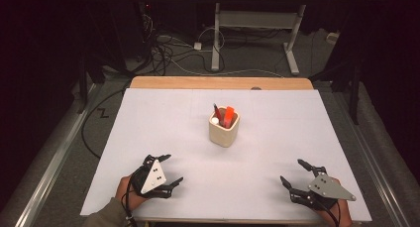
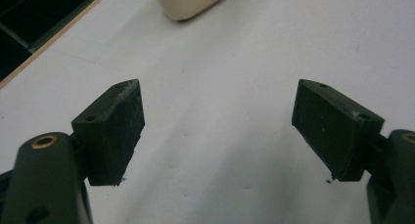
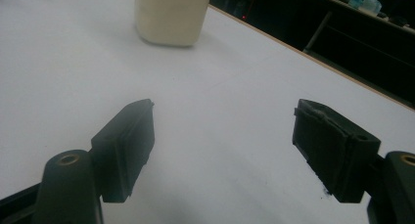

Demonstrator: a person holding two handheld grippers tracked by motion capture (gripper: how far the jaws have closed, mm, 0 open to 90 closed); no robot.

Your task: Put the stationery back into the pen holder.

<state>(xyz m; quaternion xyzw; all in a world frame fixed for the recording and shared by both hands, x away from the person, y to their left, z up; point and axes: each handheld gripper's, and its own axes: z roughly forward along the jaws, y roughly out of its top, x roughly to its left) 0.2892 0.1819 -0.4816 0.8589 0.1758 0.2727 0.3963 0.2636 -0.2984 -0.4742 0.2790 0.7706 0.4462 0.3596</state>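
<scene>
I have the left gripper (image 1: 172, 168) low over the near left part of the white table (image 1: 277, 138), its jaws spread wide with nothing between them. In the left gripper view the same gap (image 2: 218, 128) shows bare white surface, and the base of the cup (image 2: 190, 1) sits at the far edge, well apart from the jaws.

My right gripper (image 1: 292, 171) rests near the near right corner, jaws likewise spread and holding nothing. In the right gripper view (image 3: 222, 150) the cup (image 3: 169, 16) stands far off to the left, upright on the table.

From above, I see the cream cup (image 1: 224, 130) standing about the middle of the table, between the two grippers and farther away than both. It holds a red pen (image 1: 217, 112), an orange marker (image 1: 229, 116) and something with a white tip (image 1: 215, 121); I cannot tell what that last piece is.

A hand (image 1: 124, 190) grips the left tool at the near edge.
</scene>
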